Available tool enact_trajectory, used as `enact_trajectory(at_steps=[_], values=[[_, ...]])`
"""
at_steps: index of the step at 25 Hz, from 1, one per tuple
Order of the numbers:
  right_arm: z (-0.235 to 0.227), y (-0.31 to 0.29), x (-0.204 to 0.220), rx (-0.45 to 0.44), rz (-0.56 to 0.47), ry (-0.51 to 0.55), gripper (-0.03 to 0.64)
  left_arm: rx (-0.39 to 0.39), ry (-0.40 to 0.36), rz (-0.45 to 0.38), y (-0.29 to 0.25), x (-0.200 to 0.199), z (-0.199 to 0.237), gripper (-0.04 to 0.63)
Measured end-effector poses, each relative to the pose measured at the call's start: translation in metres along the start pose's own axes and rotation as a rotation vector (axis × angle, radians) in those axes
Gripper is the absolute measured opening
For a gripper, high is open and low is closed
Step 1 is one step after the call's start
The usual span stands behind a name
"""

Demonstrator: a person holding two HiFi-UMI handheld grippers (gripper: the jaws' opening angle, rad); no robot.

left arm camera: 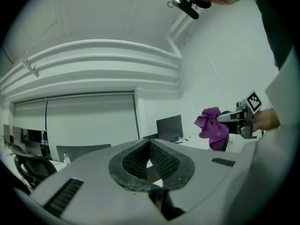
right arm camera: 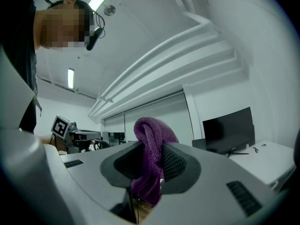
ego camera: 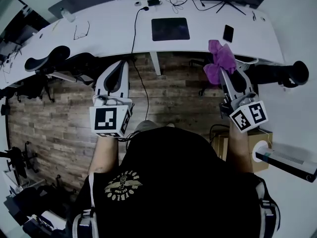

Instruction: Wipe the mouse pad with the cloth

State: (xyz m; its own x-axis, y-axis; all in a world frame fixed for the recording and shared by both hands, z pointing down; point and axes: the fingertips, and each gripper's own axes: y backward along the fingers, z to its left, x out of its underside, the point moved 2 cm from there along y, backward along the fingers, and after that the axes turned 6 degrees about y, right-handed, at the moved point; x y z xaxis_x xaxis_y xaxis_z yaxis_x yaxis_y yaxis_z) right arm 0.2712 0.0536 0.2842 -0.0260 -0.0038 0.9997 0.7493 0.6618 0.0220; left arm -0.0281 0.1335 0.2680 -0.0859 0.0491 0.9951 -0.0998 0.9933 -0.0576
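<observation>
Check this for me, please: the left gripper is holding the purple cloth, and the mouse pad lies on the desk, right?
Not quite: the right gripper holds the cloth, pinched between its jaws in the right gripper view. The mouse pad does lie on the desk.

Purple cloth (ego camera: 220,58) bunched, off desk (ego camera: 99,29); dark mouse pad (ego camera: 170,29) flat, prob. patterned.

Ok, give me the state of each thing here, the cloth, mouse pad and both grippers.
cloth, bunched, gripped, hanging loose.
right gripper, shut on cloth.
left gripper, shut, empty.
mouse pad, flat on desk, uncovered.
phone, flat on desk, screen dark.
</observation>
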Motion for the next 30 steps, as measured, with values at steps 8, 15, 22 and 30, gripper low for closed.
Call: enact_trajectory(at_steps=[8,15,22,30], values=[[0.006,0.001,0.003,-0.010,0.004,-0.007,0.104,-0.028,0.002,0.005,0.002,0.005,0.005,0.002],[0.003,0.007,0.016,0.029,0.011,-0.030,0.104,-0.014,-0.002,-0.011,-0.006,0.008,0.007,0.002],[0.005,-0.004,0.014,0.028,0.008,-0.027,0.104,-0.011,0.007,-0.011,-0.010,0.007,0.015,0.002],[0.012,-0.034,0.023,0.010,0.016,-0.045,0.104,-0.026,0.011,0.018,-0.015,0.017,0.040,0.002]])
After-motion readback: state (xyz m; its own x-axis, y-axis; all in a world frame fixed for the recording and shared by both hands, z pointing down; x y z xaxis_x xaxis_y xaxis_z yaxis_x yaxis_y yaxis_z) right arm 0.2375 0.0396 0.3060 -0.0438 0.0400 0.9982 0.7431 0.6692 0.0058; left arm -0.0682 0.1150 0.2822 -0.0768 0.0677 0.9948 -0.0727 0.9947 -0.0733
